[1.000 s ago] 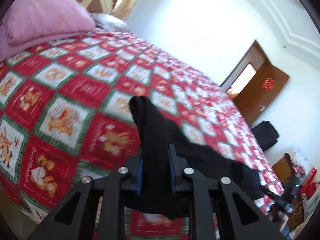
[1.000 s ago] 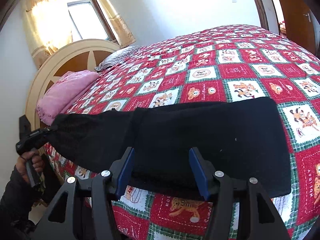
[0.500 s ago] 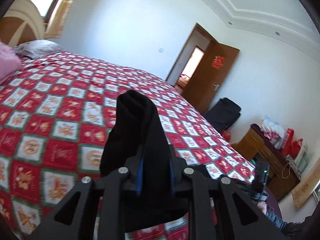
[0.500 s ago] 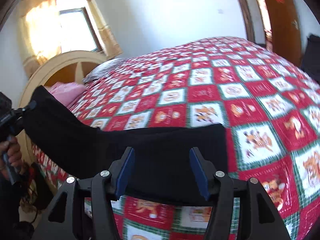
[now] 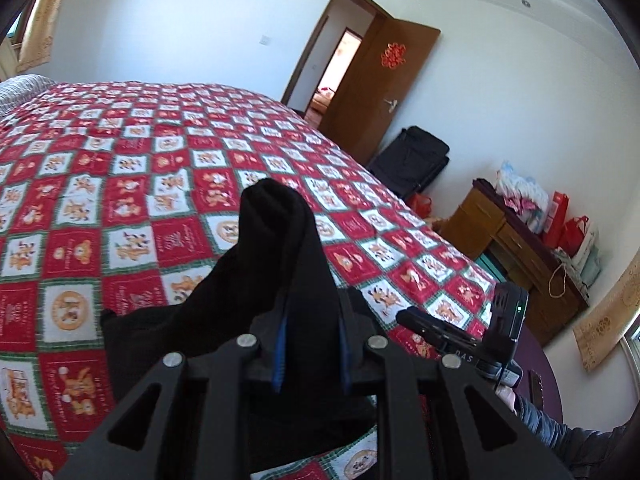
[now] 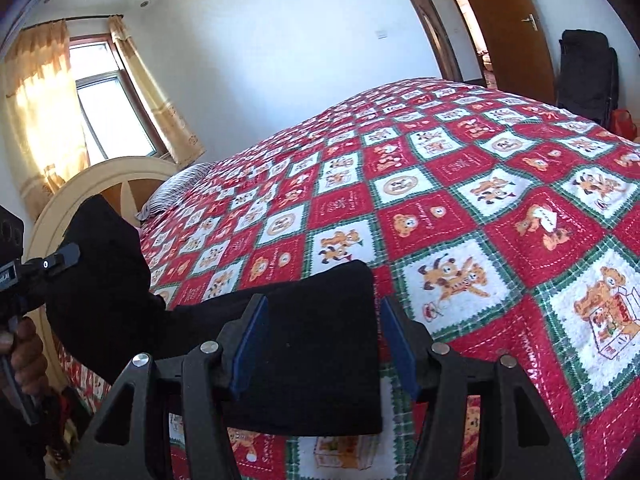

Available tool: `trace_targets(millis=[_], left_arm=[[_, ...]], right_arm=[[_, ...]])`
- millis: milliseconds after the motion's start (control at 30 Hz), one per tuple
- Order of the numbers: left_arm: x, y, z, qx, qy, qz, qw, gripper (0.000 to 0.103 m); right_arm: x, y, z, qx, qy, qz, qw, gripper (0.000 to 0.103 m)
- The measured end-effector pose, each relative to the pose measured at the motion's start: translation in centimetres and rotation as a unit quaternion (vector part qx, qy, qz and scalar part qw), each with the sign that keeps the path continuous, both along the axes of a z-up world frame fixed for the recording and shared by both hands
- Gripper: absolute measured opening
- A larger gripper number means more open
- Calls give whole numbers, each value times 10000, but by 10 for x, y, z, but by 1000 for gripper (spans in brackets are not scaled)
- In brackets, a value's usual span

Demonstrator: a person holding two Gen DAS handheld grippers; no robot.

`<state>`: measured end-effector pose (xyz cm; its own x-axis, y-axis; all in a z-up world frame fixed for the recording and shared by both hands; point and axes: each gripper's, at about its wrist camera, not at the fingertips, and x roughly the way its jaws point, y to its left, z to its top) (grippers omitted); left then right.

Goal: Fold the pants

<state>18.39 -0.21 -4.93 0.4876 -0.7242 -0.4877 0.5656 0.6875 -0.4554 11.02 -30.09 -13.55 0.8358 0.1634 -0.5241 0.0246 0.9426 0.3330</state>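
The left claw (image 5: 310, 344) was nearly closed, pinching a bunched end of the black pants (image 5: 280, 248) that stood up between its blue pads. The right claw (image 6: 326, 344) stood about half wide with the flat folded end of the pants (image 6: 320, 320) between its pads; whether they pressed it could not be told. The pants hung between the two claws over the near edge of the bed (image 6: 500, 200), the rest of whose red-and-white quilt lay bare. On the right claw's body (image 5: 460, 354) the letters "DAS" could be read. Quilt lettering was too small to read. Farther off stood a black suitcase (image 5: 412, 160), and a brown door (image 5: 376, 84) with a red ornament stood open.
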Motion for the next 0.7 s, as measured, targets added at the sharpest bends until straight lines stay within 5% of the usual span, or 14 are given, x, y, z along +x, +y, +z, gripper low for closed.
trace_targets(millis=[467,700], left_arm=[[14,-100,-50,826,298,-387,9954,21],[12,-125,-67,929,389,-460,9939,22]], right_arm=[[5,-20,-17,450,195,-199,9986,60],[8,-23,-22,539,283,-251,9978,60]])
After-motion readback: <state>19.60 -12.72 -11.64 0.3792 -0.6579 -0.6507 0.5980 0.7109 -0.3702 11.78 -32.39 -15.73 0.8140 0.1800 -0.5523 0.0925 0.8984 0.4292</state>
